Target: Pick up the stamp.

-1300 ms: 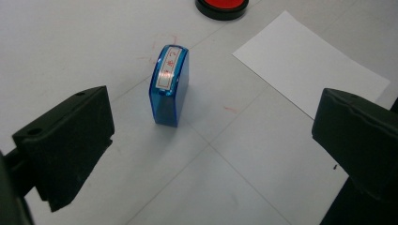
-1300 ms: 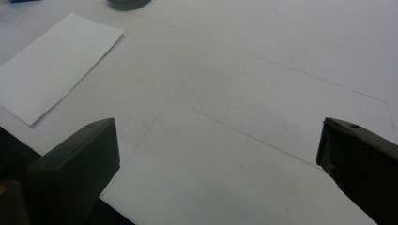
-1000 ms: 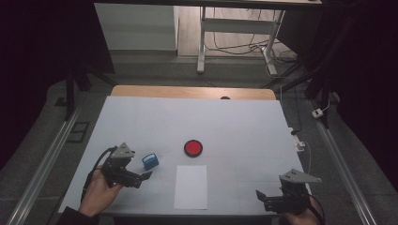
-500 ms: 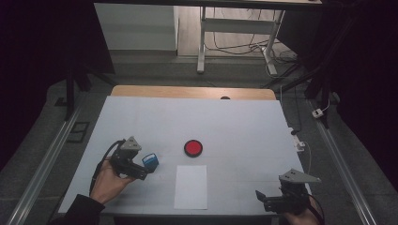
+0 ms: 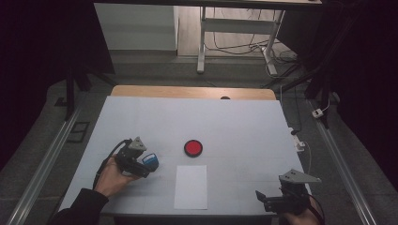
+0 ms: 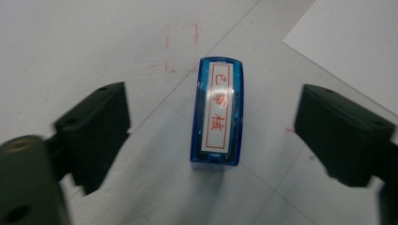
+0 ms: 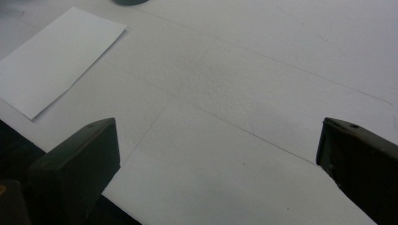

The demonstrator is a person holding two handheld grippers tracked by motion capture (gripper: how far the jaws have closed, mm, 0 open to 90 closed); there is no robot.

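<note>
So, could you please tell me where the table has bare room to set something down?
The far half of the table, beyond the red pad, is bare, as is the stretch between the white sheet and the right gripper. It is crowded near the left gripper, whose jaws have just been closing around the blue stamp.

In the high view we find the blue stamp (image 5: 151,161) partly hidden behind the left gripper (image 5: 141,161); its label is too small to read there. The left gripper's jaws have just been closing, the stamp between them untouched; in the left gripper view both jaws are cut off by the bottom edge and the left one is blurred. The white paper sheet (image 6: 356,51) is cut off at the top right corner of that view. In the right gripper view a dark round object (image 7: 130,2) is cropped by the top edge; we cannot identify it. The right hand (image 5: 300,219) is cut off at the bottom of the high view.
</note>
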